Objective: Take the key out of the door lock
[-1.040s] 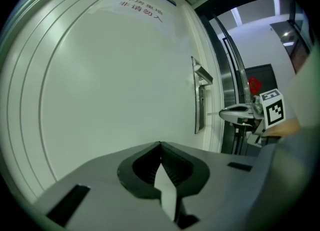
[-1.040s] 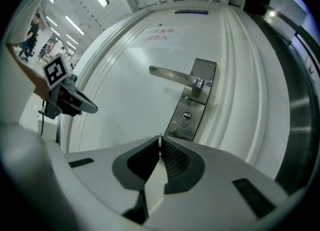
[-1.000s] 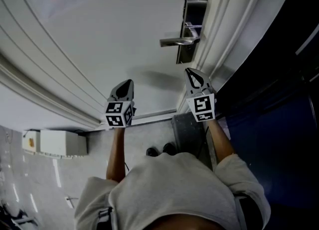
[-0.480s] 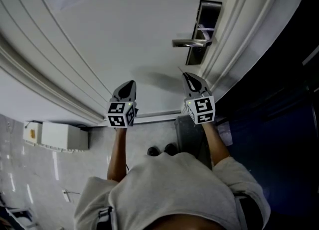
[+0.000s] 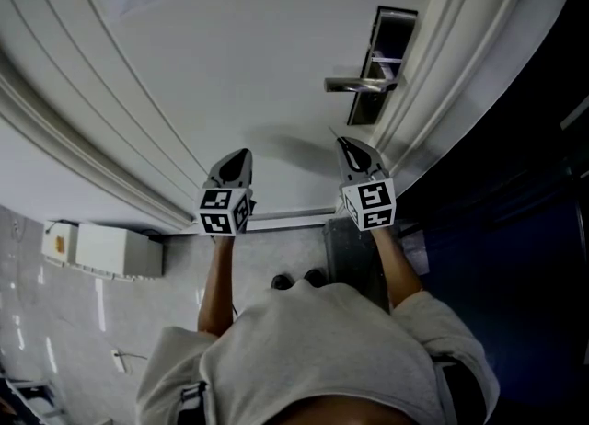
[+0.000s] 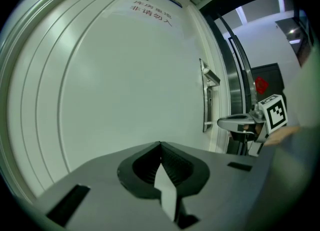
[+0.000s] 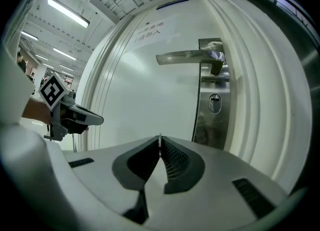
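**Desk:** What has changed in the last second?

**Me:** My right gripper (image 5: 342, 143) has drawn a little back and down from the lock plate (image 7: 212, 125) and rolled at the wrist. The left gripper (image 6: 160, 144) has barely shifted.

**Desk:** And the key?

**Me:** The keyhole (image 7: 214, 103) looks empty, a dark slot in its oval cylinder. The right jaws are pressed together on a thin bright sliver at their tips. I take that for the key (image 7: 160, 136) seen edge-on, so I judge it out of the lock and the job nearly finished.

**Desk:** Left side?

**Me:** Jaws together with nothing in them, held near the door (image 5: 230, 64), well left of the lock.

**Desk:** Surfaces?

**Me:** The plate is a tall strip of brushed steel, glossy enough to mirror. The lever handle (image 7: 187, 56) is a flat satin bar. The door is smooth white paint with ribbed mouldings at the frame. My pads (image 7: 172, 159) are black and finely ridged, set in grey plastic shells.
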A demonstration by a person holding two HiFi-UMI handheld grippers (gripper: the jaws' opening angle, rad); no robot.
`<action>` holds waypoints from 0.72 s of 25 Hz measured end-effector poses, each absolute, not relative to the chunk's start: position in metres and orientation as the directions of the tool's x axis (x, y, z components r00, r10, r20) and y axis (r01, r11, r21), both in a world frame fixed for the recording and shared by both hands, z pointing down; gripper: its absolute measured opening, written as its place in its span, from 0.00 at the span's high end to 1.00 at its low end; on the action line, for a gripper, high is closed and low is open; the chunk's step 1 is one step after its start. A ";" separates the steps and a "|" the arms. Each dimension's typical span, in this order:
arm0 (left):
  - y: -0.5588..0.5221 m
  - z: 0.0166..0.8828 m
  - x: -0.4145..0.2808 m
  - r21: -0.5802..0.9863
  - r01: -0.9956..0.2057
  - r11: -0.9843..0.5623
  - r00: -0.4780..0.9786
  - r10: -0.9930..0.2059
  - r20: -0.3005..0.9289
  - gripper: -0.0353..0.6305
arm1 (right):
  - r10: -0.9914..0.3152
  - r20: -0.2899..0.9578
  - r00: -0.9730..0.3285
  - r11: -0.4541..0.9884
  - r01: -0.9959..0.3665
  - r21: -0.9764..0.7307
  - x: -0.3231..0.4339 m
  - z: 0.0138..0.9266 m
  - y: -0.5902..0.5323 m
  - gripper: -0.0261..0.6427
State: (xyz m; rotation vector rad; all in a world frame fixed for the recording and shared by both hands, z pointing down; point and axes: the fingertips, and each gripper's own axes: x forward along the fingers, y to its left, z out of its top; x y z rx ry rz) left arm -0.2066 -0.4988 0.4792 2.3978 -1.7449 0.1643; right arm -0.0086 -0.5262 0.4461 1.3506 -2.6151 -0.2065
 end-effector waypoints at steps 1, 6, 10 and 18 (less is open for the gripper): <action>-0.499 0.479 -0.206 0.074 -0.951 -0.301 0.310 -0.932 0.189 0.92 | -0.818 0.105 -0.566 0.575 -0.791 0.211 -0.009 0.446 -0.526 0.92; -0.502 0.479 -0.203 0.076 -0.948 -0.308 0.317 -0.930 0.187 0.92 | -0.822 0.106 -0.560 0.569 -0.795 0.212 -0.008 0.446 -0.528 0.92; -0.503 0.479 -0.204 0.075 -0.948 -0.310 0.319 -0.929 0.186 0.92 | -0.826 0.108 -0.554 0.563 -0.799 0.210 -0.006 0.446 -0.529 0.92; -0.506 0.480 -0.204 0.078 -0.947 -0.313 0.322 -0.928 0.188 0.92 | -0.830 0.100 -0.549 0.557 -0.802 0.215 -0.007 0.443 -0.531 0.92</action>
